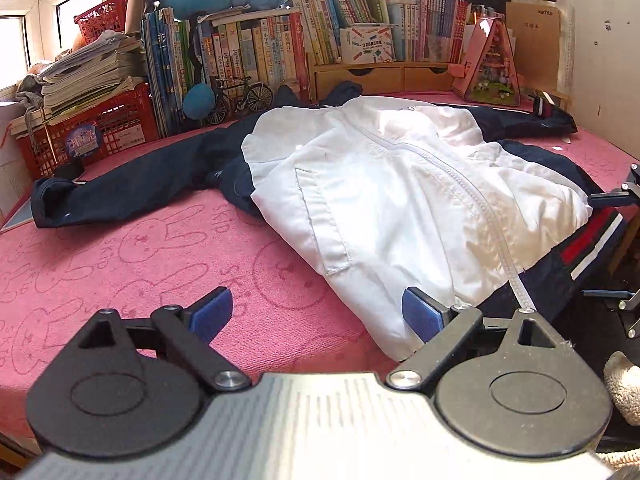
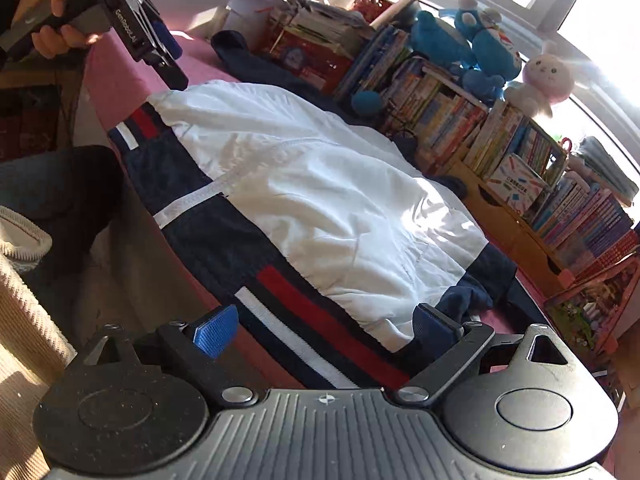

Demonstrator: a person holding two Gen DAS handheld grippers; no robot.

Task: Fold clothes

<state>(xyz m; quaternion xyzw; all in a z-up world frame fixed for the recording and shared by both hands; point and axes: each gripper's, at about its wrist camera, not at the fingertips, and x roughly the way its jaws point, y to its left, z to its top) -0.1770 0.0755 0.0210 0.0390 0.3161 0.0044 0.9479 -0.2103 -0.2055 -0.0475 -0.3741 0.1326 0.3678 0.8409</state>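
While both sets of jaws stand wide with nothing between them, the left gripper (image 1: pixel 318 314) hovers at the jacket's (image 1: pixel 400 200) hem and the right gripper (image 2: pixel 326 328) over its striped waistband. The jacket lies spread on the pink blanket (image 1: pixel 120 264): white body, navy sleeves, zipped. A red crate (image 1: pixel 100 128) holds stacked papers.

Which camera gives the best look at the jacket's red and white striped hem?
The right wrist view: the striped hem runs close in front along the table edge, both ends visible. The left wrist view catches only a short stretch at its right edge.
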